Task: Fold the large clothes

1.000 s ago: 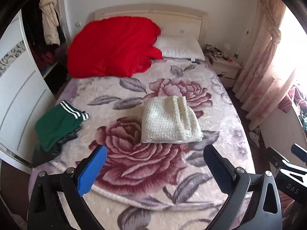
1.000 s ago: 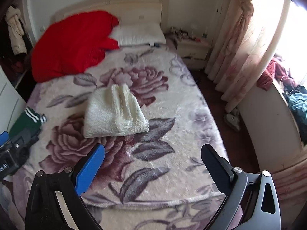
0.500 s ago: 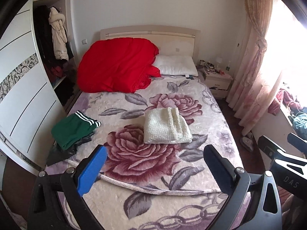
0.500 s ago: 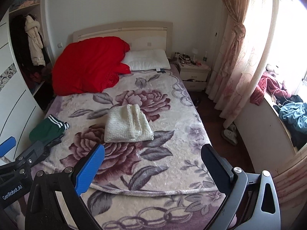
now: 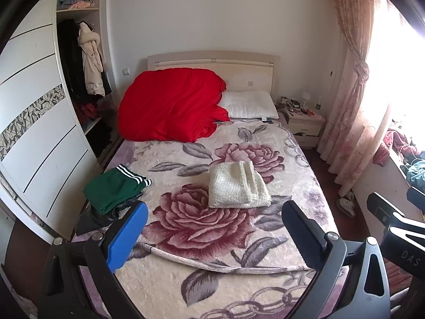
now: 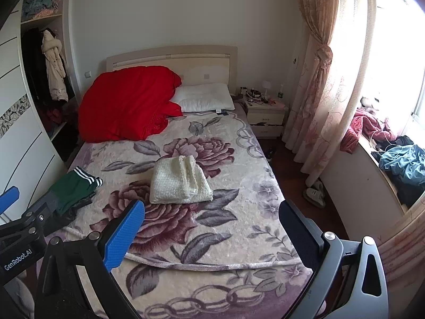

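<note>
A cream knitted garment [image 5: 237,186] lies folded in a neat rectangle in the middle of the bed [image 5: 212,279]; it also shows in the right wrist view [image 6: 179,182]. A green garment with white stripes [image 5: 114,188] lies folded on a dark pile at the bed's left edge, also in the right wrist view [image 6: 74,190]. My left gripper [image 5: 215,236] is open and empty, held above the foot of the bed. My right gripper [image 6: 212,231] is open and empty beside it, well short of the cream garment.
A red quilt [image 5: 172,106] and a white pillow [image 5: 249,105] lie at the headboard. A wardrobe [image 5: 34,122] stands at the left, a nightstand [image 5: 305,125] and curtains [image 5: 356,93] at the right. Clothes are piled on the window ledge [image 6: 398,159].
Both grippers have drawn back and up from the bed, so the whole room has come into view. The cream garment stays folded where it was.
</note>
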Demonstrator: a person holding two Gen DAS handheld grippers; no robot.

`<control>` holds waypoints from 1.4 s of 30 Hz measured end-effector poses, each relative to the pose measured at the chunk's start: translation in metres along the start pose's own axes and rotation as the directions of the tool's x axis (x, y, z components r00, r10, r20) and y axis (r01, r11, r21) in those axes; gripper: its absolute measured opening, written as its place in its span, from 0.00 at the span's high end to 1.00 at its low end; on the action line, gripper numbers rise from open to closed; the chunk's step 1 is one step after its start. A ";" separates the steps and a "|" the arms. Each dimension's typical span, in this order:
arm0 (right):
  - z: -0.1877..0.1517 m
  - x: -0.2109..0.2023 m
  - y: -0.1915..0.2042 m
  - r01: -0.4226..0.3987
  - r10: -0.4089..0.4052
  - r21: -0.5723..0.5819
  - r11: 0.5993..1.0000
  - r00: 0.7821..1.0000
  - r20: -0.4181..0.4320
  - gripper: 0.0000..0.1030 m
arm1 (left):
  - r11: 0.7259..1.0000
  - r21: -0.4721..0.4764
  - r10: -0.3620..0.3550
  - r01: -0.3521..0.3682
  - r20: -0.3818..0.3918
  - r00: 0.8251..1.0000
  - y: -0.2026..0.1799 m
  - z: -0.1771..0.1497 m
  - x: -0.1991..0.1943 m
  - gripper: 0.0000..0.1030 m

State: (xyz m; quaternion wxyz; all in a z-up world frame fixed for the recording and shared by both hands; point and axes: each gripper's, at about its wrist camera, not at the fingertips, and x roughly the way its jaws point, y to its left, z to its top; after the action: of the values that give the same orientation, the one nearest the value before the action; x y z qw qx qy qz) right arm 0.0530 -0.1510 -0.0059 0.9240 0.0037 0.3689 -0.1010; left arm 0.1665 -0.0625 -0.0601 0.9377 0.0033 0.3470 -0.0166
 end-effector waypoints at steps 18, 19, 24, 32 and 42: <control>0.006 -0.012 -0.005 -0.030 0.031 -0.026 0.999 0.999 0.039 0.00 | 1.000 -0.011 0.014 -0.014 0.021 1.000 0.004 -0.001 -0.014 0.00; 0.007 -0.012 -0.005 -0.028 0.029 -0.027 0.999 0.999 0.041 0.00 | 1.000 -0.011 0.013 -0.013 0.022 1.000 0.003 -0.001 -0.015 0.00; 0.006 -0.014 -0.006 -0.024 0.025 -0.029 0.999 0.998 0.050 0.00 | 1.000 -0.014 0.010 -0.010 0.033 0.999 0.003 0.001 -0.019 0.00; 0.002 -0.023 -0.005 -0.010 0.012 -0.025 1.000 0.997 0.070 0.00 | 1.000 -0.010 0.016 -0.015 0.033 0.999 -0.001 0.001 -0.022 0.00; 0.003 -0.026 -0.006 -0.013 0.016 -0.029 0.999 0.997 0.078 0.00 | 1.000 -0.001 0.018 -0.018 0.027 0.999 -0.002 0.001 -0.022 0.00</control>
State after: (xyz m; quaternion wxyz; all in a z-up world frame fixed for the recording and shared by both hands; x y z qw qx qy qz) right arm 0.0356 -0.1526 0.0139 0.9383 -0.0110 0.3338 -0.0891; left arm 0.1504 -0.0642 -0.0450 0.9424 0.0060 0.3344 -0.0081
